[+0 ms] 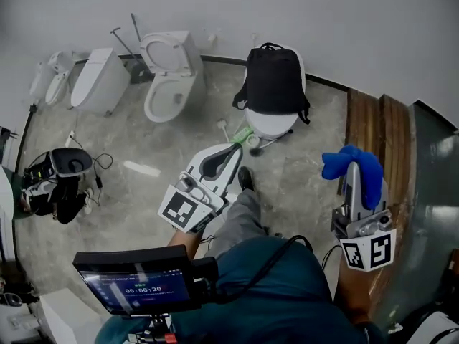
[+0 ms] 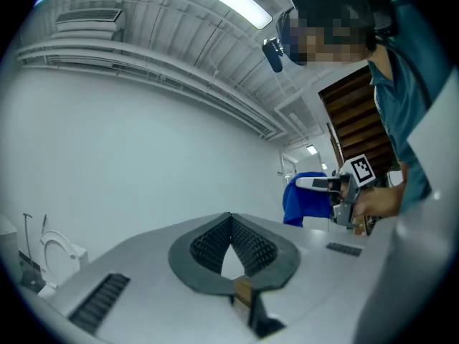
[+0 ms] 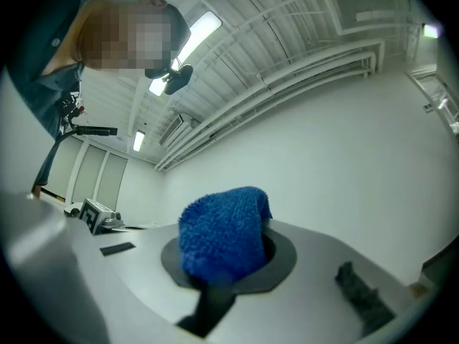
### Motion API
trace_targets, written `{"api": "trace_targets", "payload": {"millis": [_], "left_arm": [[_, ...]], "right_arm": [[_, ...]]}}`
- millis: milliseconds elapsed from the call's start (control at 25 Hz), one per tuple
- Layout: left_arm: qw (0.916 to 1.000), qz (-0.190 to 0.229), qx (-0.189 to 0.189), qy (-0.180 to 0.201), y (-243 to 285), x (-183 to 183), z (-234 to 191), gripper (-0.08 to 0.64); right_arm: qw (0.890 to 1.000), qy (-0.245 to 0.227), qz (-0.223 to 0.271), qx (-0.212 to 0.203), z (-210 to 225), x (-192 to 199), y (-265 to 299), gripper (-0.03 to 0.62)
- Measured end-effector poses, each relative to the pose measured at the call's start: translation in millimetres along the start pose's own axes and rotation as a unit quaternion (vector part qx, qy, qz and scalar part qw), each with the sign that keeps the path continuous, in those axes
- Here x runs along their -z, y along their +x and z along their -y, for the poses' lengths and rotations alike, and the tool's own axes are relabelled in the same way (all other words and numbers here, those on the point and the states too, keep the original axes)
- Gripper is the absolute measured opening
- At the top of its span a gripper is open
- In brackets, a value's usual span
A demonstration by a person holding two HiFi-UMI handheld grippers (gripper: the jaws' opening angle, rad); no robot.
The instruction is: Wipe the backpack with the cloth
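Only our head view shows the backpack [image 1: 272, 81] atop a toilet [image 1: 272, 125] on the marble floor [image 1: 136, 206]; our left gripper [image 2: 230, 219] is closed and empty, while our right gripper [image 3: 240, 246] clamps the blue cloth [image 3: 215, 235].

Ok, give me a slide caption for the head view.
Head view: right claw grips a blue cloth, left claw shut and empty, black backpack ahead among toilets.

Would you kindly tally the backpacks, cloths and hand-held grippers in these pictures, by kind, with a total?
Black fabric backpack: 1
Blue fluffy cloth: 1
Hand-held grippers: 2, the left gripper and the right gripper
Total: 4
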State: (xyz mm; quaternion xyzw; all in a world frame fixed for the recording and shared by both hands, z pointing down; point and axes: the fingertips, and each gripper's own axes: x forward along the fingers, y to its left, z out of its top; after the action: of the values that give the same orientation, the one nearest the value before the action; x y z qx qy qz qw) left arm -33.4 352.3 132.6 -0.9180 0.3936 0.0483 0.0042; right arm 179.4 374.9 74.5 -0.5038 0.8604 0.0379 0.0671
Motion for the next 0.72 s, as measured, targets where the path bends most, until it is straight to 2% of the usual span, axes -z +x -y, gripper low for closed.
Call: {"api": "trace_targets", "payload": {"millis": [240, 360, 520, 720], "left_arm": [[0.9999, -0.006, -0.004, 0.011, -45.9, -34.5, 45.1, 0.003], [0.9999, -0.01, 0.003, 0.012, -65.8, -44.6, 62.3, 0.003], [0.9997, -0.013, 0.02, 0.005, -96.7, -75.3, 79.0, 0.003], [0.9992, -0.014, 0.037, 0.002, -127.3, -53.9, 95.4, 0.003]], "right_arm": [[1.0, 0.019, -0.005, -0.014, -37.0, -23.9, -43.4, 0.02], [1.0, 0.024, -0.008, -0.014, -53.9, -29.8, -57.2, 0.02], [0.999, 0.029, -0.016, -0.009, -90.4, -55.0, -72.5, 0.02], [1.0, 0.027, -0.015, 0.003, -117.0, -36.5, -100.5, 0.02]]}}
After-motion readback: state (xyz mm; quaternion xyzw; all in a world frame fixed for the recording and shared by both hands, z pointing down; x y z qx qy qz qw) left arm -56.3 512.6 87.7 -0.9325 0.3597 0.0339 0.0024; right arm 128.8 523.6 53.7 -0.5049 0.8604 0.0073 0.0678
